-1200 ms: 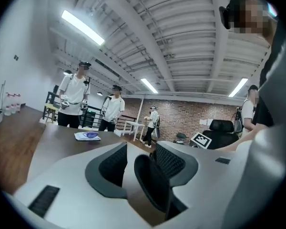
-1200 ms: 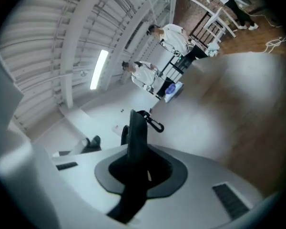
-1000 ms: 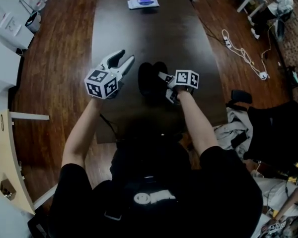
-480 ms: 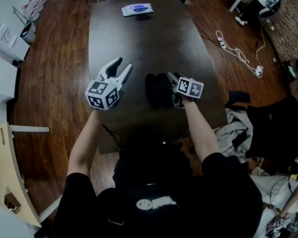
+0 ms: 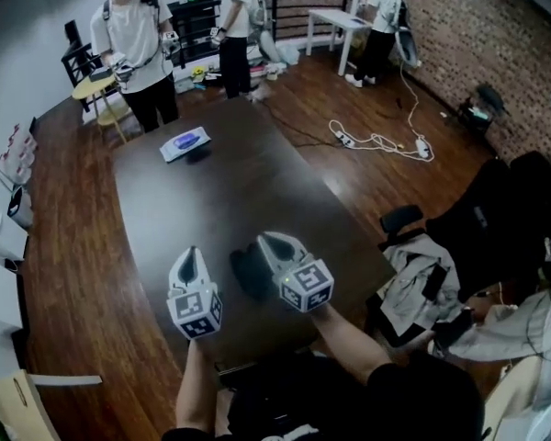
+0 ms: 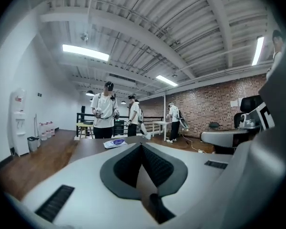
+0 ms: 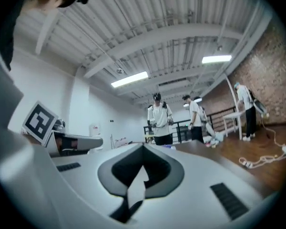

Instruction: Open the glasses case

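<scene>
The dark glasses case (image 5: 246, 274) lies near the bench's (image 5: 211, 191) near edge. The left gripper (image 5: 189, 263) and right gripper (image 5: 277, 244) hang above it. Their fingers have just closed tight, holding nothing. I cannot tell if the lid is up. If not, I think they must go down and grab it.

The desk (image 5: 243, 196) lies open from the dark glasses case (image 5: 248, 274) at its near end right up to a white packet (image 5: 185, 142) by the far edge. Off the near right corner a chair (image 5: 399, 220) heaped with clothes (image 5: 413, 278) crowds that side. Beyond the far end stand people (image 5: 133, 44). A white cable (image 5: 376, 141) trails over the floor (image 5: 413, 177) far right.
</scene>
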Available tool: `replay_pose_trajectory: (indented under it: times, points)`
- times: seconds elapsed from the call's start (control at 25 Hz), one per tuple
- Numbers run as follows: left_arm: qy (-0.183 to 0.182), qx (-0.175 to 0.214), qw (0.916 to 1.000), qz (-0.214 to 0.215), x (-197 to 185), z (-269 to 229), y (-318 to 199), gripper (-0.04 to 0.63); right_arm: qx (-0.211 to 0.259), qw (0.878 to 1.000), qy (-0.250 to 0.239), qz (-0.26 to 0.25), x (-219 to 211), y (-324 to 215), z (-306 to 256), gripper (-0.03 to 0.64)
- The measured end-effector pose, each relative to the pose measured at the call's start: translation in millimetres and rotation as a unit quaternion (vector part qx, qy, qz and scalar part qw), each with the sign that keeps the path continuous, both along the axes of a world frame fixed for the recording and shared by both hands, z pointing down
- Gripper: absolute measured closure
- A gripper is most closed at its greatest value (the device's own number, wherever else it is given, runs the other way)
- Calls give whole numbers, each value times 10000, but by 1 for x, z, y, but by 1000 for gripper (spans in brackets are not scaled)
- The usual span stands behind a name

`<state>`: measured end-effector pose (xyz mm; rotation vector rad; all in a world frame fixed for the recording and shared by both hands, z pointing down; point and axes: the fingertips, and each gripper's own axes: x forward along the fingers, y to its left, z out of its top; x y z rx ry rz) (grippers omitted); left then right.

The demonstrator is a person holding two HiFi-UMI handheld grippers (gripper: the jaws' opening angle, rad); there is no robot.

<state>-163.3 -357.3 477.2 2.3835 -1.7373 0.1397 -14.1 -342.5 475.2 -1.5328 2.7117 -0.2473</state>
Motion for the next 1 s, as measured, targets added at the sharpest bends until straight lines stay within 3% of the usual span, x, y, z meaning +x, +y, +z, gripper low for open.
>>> replay_pose_trajectory:
  times: [0.08, 0.2, 0.4, 0.76, 1.0]
  points:
    - [107, 76, 9999, 54, 14, -9, 6, 594, 467, 9988, 104, 50, -1, 11, -19, 618]
    - [317, 176, 9993, -36, 26, -23, 22, 595, 706, 9974, 69, -144, -4, 31, -37, 618]
    - [83, 320, 9994, -34, 56, -39, 68, 594, 501, 9986, 182, -2, 18, 75, -36, 618]
    - [227, 360, 9991, 56, 130, -56, 173, 594, 293, 9996, 36, -18, 74, 178, -51, 618]
    - [-196, 452, 9988, 84, 151, -68, 253, 594, 426, 9989, -201, 33, 92, 247, -60, 617]
